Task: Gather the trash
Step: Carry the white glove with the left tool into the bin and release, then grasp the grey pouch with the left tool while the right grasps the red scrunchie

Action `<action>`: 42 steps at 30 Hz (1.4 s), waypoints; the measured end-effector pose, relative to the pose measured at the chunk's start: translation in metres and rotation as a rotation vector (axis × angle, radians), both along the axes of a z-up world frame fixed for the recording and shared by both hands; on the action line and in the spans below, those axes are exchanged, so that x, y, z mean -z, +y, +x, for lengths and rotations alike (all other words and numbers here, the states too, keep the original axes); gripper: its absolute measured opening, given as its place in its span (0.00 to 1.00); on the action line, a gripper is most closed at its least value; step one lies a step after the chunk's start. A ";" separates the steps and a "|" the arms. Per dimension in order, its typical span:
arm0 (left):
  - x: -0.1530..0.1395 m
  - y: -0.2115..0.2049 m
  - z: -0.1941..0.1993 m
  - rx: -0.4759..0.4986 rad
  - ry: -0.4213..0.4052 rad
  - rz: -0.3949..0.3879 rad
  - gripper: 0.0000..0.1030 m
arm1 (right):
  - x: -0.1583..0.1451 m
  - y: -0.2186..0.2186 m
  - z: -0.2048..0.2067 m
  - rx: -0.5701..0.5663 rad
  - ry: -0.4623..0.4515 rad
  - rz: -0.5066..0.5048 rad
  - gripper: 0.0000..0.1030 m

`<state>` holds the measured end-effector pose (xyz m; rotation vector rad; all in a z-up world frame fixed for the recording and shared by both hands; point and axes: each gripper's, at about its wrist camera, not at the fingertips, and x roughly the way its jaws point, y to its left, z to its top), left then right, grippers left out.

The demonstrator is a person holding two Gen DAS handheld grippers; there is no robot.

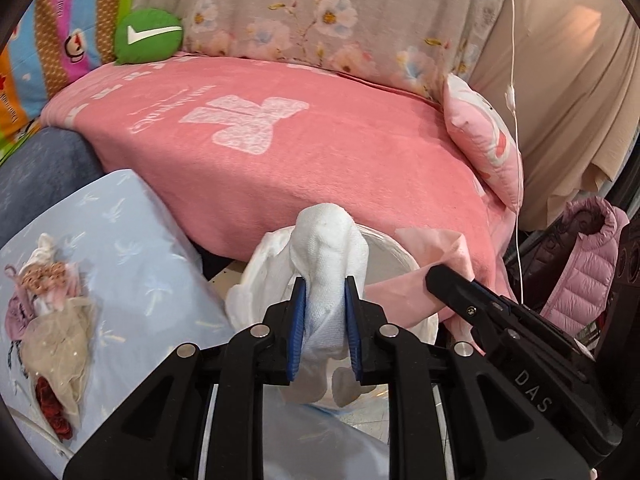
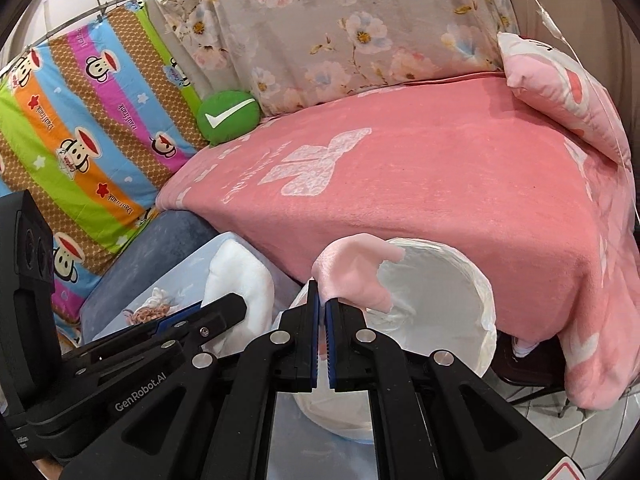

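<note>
**Item 1. White tissue wad** (image 1: 328, 280), nearest. Pinched between the blue ribbed pads of the left gripper (image 1: 325, 328), which bite its narrow waist; the wad bulges out ahead of the tips and sags below them. Embossed, cloth-like paper, crumpled. Judged almost weightless, soft and easily torn, so a pinch at the bunched middle serves best.

**Item 2. Pink tissue** (image 2: 352, 272). Held by one corner in the right gripper (image 2: 322, 320), its jaws nearly together on the thin sheet; the rest flops forward and to the right over the bin's rim. Smooth, limp and thin. Likely to slip or flutter, so hold it where folds double up.

**Item 3. Waste bin with white liner** (image 2: 476, 300). Just ahead of and below both pairs of tips. Round mouth, crinkled glossy plastic liner folded over the rim, pale inside. The liner looks slippery and light.

**Item 4. Pale blue printed sheet** (image 1: 132, 248). Left of the left gripper; smooth fabric carrying a small heap of gauzy beige, red and pink scraps (image 1: 52, 312). Whether these are trash cannot be told.

**Item 5. Pink fleece blanket** (image 1: 304, 152). Beyond the bin; plush nap, white motif, draped over a cushioned seat.

**Item 6. Farthest.** Green round cushion (image 1: 148, 36) with white tick, pink pillow (image 1: 484, 144) far right, floral grey cloth (image 1: 320, 4) behind.
</note>
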<state>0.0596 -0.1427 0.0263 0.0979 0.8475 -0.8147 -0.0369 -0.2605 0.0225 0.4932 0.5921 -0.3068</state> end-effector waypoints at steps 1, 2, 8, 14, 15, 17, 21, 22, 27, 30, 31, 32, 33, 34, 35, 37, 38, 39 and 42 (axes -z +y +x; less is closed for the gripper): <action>0.001 -0.005 0.001 0.005 0.005 0.009 0.26 | 0.001 -0.003 -0.001 0.009 -0.001 0.001 0.08; 0.002 -0.007 0.001 0.012 0.006 0.010 0.31 | 0.002 -0.006 0.000 0.014 -0.002 0.001 0.09; 0.003 -0.011 0.007 -0.048 -0.015 0.035 0.66 | 0.007 -0.022 -0.001 0.053 0.007 0.013 0.17; 0.005 -0.001 0.012 -0.099 -0.009 0.036 0.66 | 0.005 -0.014 -0.001 0.041 0.000 0.004 0.27; 0.006 0.002 0.012 -0.106 -0.008 0.037 0.66 | 0.005 -0.010 -0.001 0.034 0.000 0.004 0.27; 0.007 0.007 0.012 -0.117 -0.007 0.037 0.66 | 0.005 -0.005 -0.001 0.021 0.003 0.002 0.30; 0.009 0.020 0.012 -0.151 0.000 0.034 0.66 | 0.005 0.010 0.002 -0.004 0.010 -0.004 0.33; 0.009 0.023 0.013 -0.159 0.003 0.032 0.66 | 0.006 0.013 0.002 -0.010 0.012 -0.006 0.34; 0.011 0.046 0.013 -0.214 0.004 0.032 0.66 | 0.011 0.033 0.006 -0.049 0.032 -0.002 0.36; 0.013 0.058 0.014 -0.247 0.005 0.040 0.68 | 0.013 0.047 0.009 -0.076 0.040 -0.004 0.36; 0.014 0.064 0.015 -0.259 0.006 0.041 0.70 | 0.013 0.052 0.010 -0.085 0.043 -0.007 0.36; 0.014 0.069 0.015 -0.270 0.006 0.040 0.72 | 0.013 0.057 0.011 -0.094 0.044 -0.009 0.37; 0.015 0.076 0.015 -0.284 0.006 0.039 0.73 | 0.014 0.063 0.012 -0.105 0.047 -0.013 0.38; 0.016 0.082 0.016 -0.296 0.008 0.038 0.76 | 0.015 0.067 0.013 -0.113 0.050 -0.016 0.39; 0.016 0.088 0.016 -0.306 0.009 0.037 0.78 | 0.016 0.072 0.014 -0.121 0.052 -0.018 0.41; 0.019 0.100 0.016 -0.329 0.010 0.040 0.79 | 0.017 0.084 0.018 -0.143 0.060 -0.021 0.41; 0.020 0.106 0.017 -0.340 0.010 0.043 0.80 | 0.018 0.089 0.019 -0.152 0.064 -0.024 0.41; 0.022 0.113 0.017 -0.355 0.011 0.049 0.80 | 0.019 0.093 0.020 -0.161 0.067 -0.026 0.41; 0.028 0.130 0.019 -0.392 0.014 0.061 0.81 | 0.021 0.109 0.026 -0.190 0.076 -0.031 0.41</action>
